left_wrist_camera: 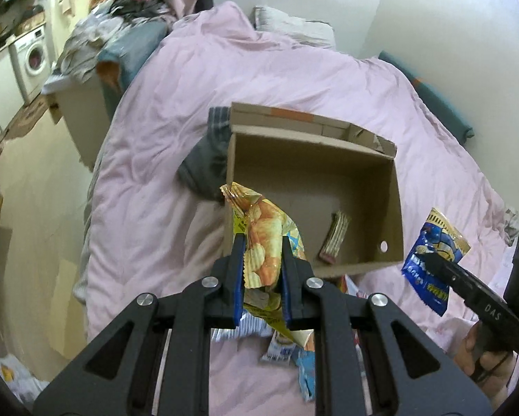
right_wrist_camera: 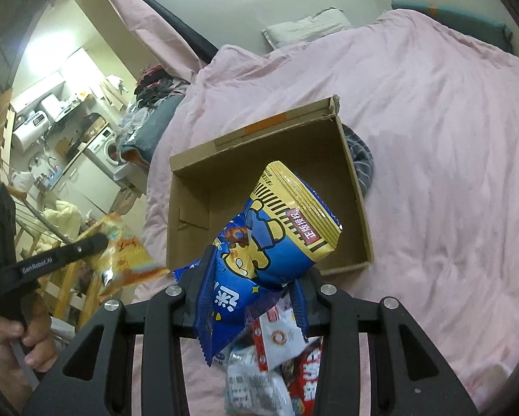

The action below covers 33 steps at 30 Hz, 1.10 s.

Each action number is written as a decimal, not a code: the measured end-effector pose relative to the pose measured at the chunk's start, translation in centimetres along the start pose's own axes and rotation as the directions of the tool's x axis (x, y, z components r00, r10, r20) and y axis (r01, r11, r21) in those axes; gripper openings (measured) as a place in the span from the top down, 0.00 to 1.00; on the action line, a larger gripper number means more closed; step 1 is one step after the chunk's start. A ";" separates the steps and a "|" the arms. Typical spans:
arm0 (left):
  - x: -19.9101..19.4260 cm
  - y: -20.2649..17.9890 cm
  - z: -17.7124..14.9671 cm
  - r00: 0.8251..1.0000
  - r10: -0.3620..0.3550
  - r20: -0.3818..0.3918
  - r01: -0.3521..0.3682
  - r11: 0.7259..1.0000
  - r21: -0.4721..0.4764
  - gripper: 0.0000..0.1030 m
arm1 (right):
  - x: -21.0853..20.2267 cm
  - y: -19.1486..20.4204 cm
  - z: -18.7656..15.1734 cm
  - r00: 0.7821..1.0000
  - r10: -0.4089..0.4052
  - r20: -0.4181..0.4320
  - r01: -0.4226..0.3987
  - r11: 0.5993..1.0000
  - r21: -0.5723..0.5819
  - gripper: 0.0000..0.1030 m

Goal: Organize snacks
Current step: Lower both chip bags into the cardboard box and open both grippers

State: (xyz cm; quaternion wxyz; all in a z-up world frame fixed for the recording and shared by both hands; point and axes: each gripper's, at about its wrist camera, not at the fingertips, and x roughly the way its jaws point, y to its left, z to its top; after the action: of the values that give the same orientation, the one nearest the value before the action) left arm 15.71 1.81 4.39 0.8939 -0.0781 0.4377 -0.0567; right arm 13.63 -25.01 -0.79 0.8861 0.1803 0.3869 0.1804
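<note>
Both tongs were loaded: the left tongs clamped a yellow chip bag, the right tongs a blue snack bag. Both bags hung above the nearly empty cardboard box on the bed, seemingly ready to drop in.

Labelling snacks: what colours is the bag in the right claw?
Blue with a yellow top, clearest in the right wrist view: bag.

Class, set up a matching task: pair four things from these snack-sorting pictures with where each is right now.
1. chip bag
2. blue snack bag
3. cardboard box
4. small wrapped pack

a. open on the pink bedding
b. lying inside the box
c. clamped in the left gripper
d. clamped in the right gripper

Pairs: 1-c, 2-d, 3-a, 4-b
</note>
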 end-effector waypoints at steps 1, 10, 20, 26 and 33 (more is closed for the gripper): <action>0.2 -0.2 0.3 1.000 0.002 0.004 -0.002 1.000 0.008 0.87 | 0.3 0.0 0.2 1.000 -0.006 -0.004 0.006 1.000 -0.002 0.61; 3.2 -1.9 2.7 0.998 0.023 0.061 -0.026 0.998 0.055 0.87 | 3.5 -0.5 2.9 1.000 -0.023 -0.007 0.023 1.000 -0.021 0.61; 8.9 -3.1 2.4 0.997 0.065 0.049 -0.070 0.990 0.125 0.87 | 8.1 -0.5 5.4 0.999 -0.047 -0.027 0.045 0.997 -0.059 0.61; 10.3 -3.6 1.7 0.996 0.048 0.077 -0.062 0.979 0.196 0.87 | 10.5 -1.5 4.9 0.995 -0.064 -0.078 0.064 0.998 0.001 0.61; 11.3 -2.6 2.0 0.997 0.040 0.069 -0.050 0.988 0.145 0.86 | 11.2 -1.3 4.5 0.991 -0.076 -0.114 0.073 0.997 -0.028 0.61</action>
State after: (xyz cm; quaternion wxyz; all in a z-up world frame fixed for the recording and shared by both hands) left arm 24.08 -2.49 -2.67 0.9122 -0.0040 0.4044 -0.0659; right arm 24.36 -21.81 -5.53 0.8707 0.1443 0.4415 0.1618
